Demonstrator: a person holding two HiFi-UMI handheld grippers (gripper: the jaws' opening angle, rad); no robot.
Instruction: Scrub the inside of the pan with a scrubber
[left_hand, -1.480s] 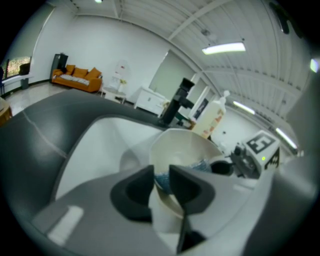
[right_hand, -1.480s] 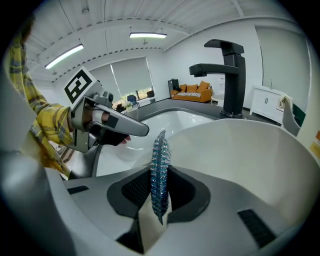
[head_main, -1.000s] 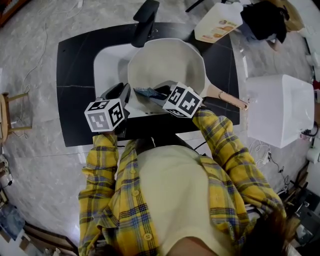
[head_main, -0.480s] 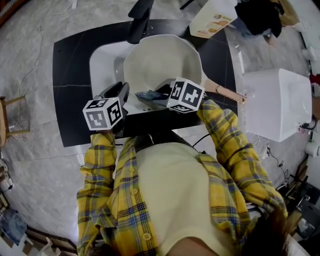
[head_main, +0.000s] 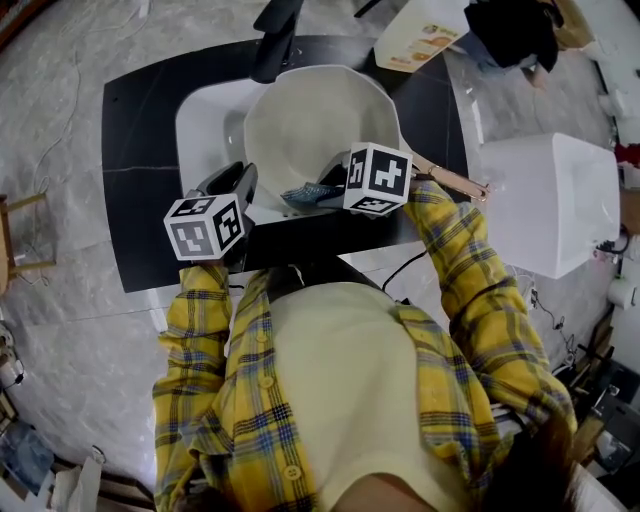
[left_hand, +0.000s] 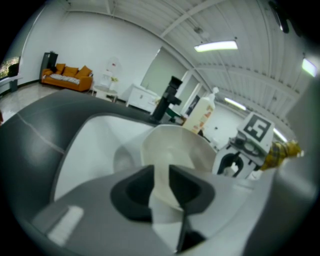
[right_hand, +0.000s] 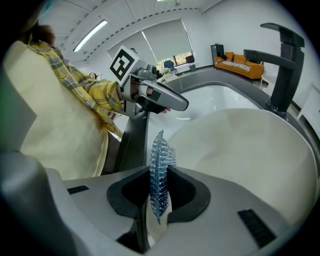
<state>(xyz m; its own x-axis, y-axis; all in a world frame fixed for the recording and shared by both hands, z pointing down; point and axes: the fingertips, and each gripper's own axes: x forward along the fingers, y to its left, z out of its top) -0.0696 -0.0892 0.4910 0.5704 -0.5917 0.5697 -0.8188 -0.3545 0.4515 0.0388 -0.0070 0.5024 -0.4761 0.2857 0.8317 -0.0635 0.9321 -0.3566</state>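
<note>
left gripper: jaws clamped on pan rim | right gripper: jaws pinching blue scrubber, pointing left | left forearm, right forearm: plaid-sleeved, reaching forward

White sink, black faucet, dark counter, white box, orange sofa

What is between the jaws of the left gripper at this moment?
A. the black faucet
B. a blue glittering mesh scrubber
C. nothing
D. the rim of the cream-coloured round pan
D: the left gripper is shut on the rim of the cream-coloured round pan, while the blue glittering mesh scrubber is clamped in the right gripper.
</note>
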